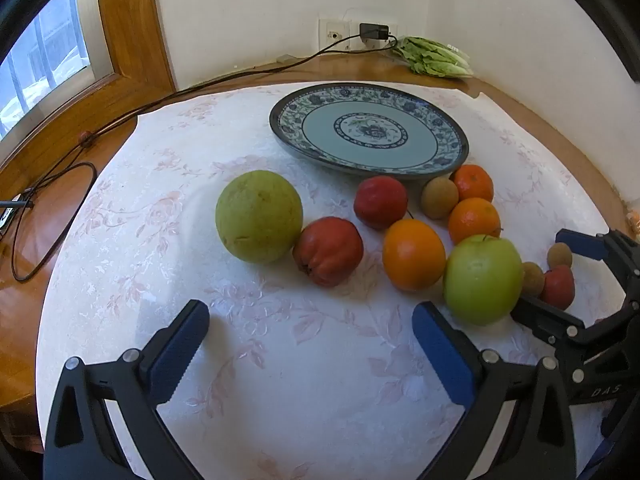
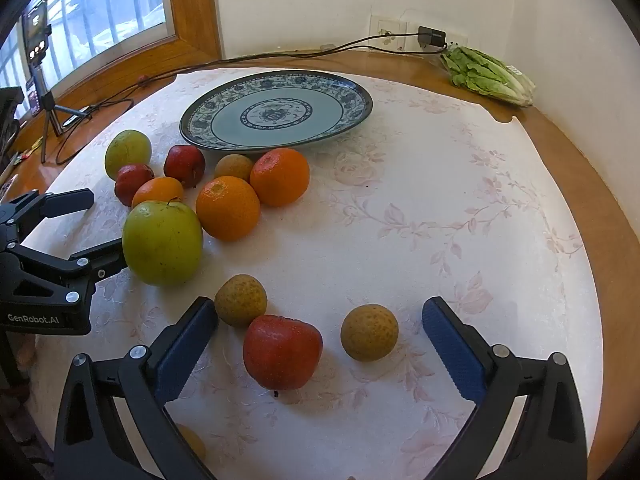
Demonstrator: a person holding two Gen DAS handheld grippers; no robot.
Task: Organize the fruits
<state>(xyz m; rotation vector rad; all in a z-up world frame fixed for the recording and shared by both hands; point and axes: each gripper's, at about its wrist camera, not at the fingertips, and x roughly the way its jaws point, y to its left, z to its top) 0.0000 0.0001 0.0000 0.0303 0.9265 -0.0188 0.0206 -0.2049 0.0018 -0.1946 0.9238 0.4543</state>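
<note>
A round wooden counter point(image 2: 560, 152) carries a floral cloth point(image 2: 400, 220). At its far side sits a blue patterned plate point(image 2: 276, 114), bare. Below the plate the fruits lie loose on the cloth: a large green pear point(image 1: 259, 216), a green apple point(image 1: 483, 279), oranges point(image 2: 227, 207), and small red and brown fruits. The left gripper point(image 1: 312, 352) and right gripper point(image 2: 320, 350) hover with fingers wide apart, gripping nothing.

A bagged lettuce point(image 2: 490, 76) lies at the table's point(image 2: 576, 184) far right edge, near the wall socket point(image 2: 390, 32). A charger point(image 2: 431, 37) sits plugged in beside it, its cable point(image 2: 240, 58) trailing left toward a phone on a tripod point(image 2: 40, 80) by the window point(image 2: 100, 8).
</note>
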